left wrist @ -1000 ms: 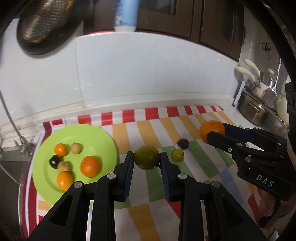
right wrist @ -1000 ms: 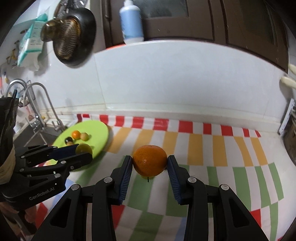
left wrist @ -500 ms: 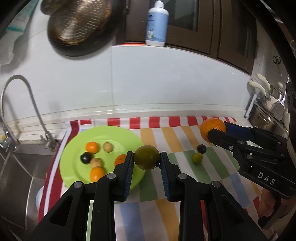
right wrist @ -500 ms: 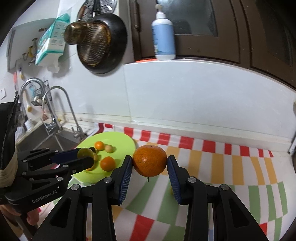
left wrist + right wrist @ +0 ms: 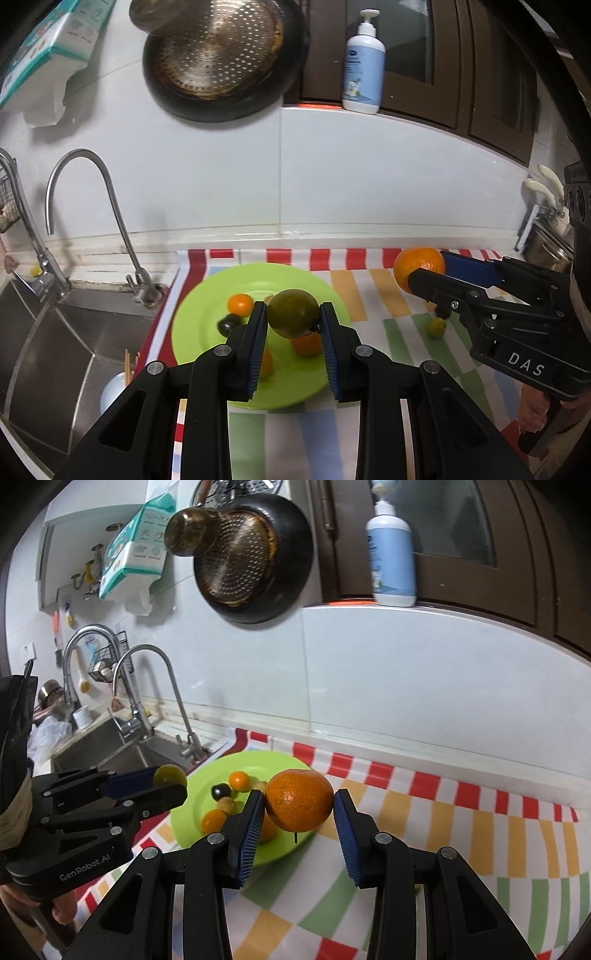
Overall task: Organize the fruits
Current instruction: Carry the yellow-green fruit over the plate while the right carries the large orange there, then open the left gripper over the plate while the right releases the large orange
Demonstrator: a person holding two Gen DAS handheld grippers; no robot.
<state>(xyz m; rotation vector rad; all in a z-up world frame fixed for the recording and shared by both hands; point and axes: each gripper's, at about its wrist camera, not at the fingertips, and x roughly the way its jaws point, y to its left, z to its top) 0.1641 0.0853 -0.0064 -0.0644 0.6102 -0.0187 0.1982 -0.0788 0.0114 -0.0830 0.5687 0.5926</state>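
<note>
My left gripper (image 5: 293, 318) is shut on a dark green round fruit (image 5: 291, 313), held in the air over the lime green plate (image 5: 199, 325). My right gripper (image 5: 299, 805) is shut on an orange (image 5: 300, 799), also lifted, just right of the plate (image 5: 255, 762). On the plate lie several small fruits, among them a small orange one (image 5: 239, 303) and a dark one (image 5: 226, 325). A small yellow-green fruit (image 5: 436, 326) and a dark one partly behind the right gripper rest on the checked cloth (image 5: 354, 291). In the right wrist view the left gripper (image 5: 168, 781) shows with its green fruit (image 5: 169, 774).
A steel sink (image 5: 55, 339) with a curved tap (image 5: 88, 206) lies left of the plate. A pan (image 5: 221, 55) hangs on the white wall, and a pump bottle (image 5: 364, 62) stands on the ledge. Pots (image 5: 550, 243) sit at the far right. A hand (image 5: 62, 908) holds the left gripper.
Both grippers have risen and swung left with their fruits, so the plate now lies under the left gripper and the sink and tap have come into view.
</note>
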